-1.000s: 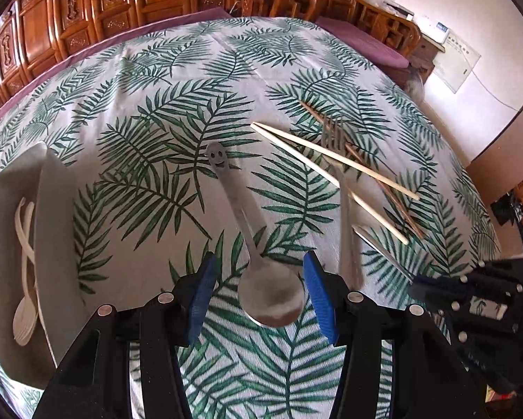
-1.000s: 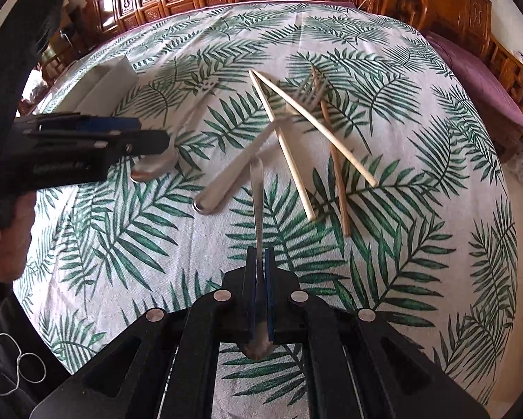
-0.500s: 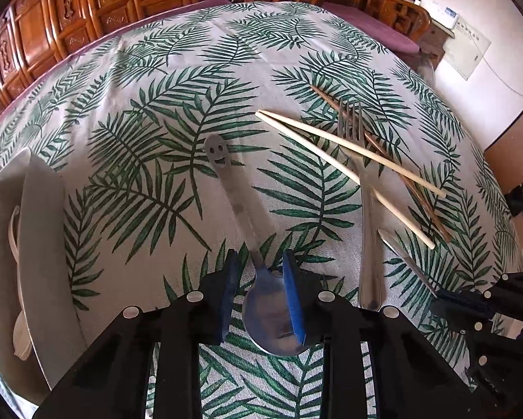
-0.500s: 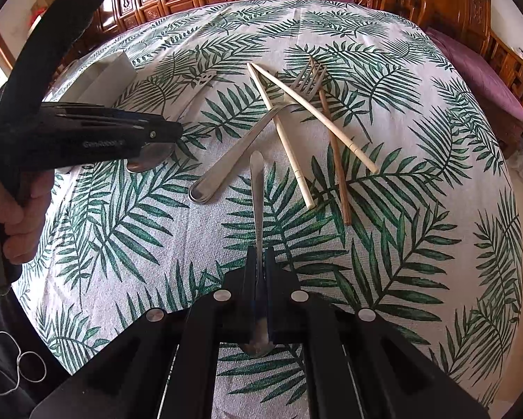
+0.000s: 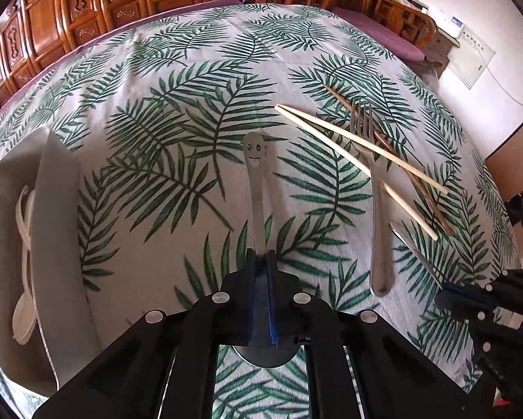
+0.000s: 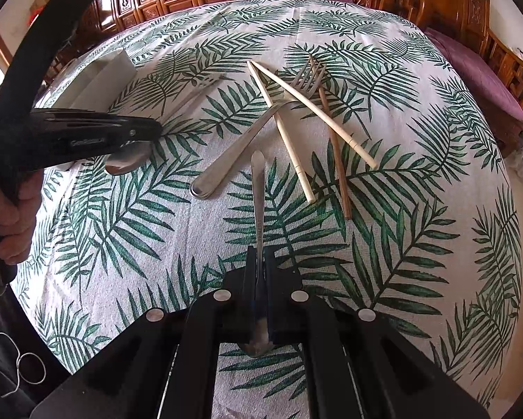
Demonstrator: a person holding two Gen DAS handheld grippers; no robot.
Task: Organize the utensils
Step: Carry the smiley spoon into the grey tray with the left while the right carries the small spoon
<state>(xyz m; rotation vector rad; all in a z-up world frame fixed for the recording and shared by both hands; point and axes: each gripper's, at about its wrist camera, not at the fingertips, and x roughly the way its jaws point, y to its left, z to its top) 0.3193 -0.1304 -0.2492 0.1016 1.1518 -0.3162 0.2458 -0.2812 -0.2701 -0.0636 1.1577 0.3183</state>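
Note:
My left gripper (image 5: 261, 255) has its jaws closing, and the blue pads press on the neck of the smiley-face metal spoon (image 5: 256, 174), whose bowl shows below the fingers. The right wrist view has that gripper (image 6: 153, 129) at the left over the spoon's bowl (image 6: 128, 162). My right gripper (image 6: 259, 255) is shut on a slim metal spoon (image 6: 258, 192) with its handle pointing away. A metal fork (image 5: 376, 192) lies under two pale chopsticks (image 5: 359, 139), beside a brown chopstick (image 6: 338, 164).
A white tray (image 5: 51, 209) at the table's left edge holds white plastic spoons (image 5: 23, 279). A palm-leaf tablecloth (image 5: 191, 104) covers the table. Carved wooden cabinets (image 5: 86, 7) and chairs stand behind. A person's hand (image 6: 9, 216) grips the left gripper's handle.
The left gripper's jaws closed from wide around the smiley spoon's bowl onto its neck, and the spoon now points straight ahead. The right gripper has kept still with its spoon.

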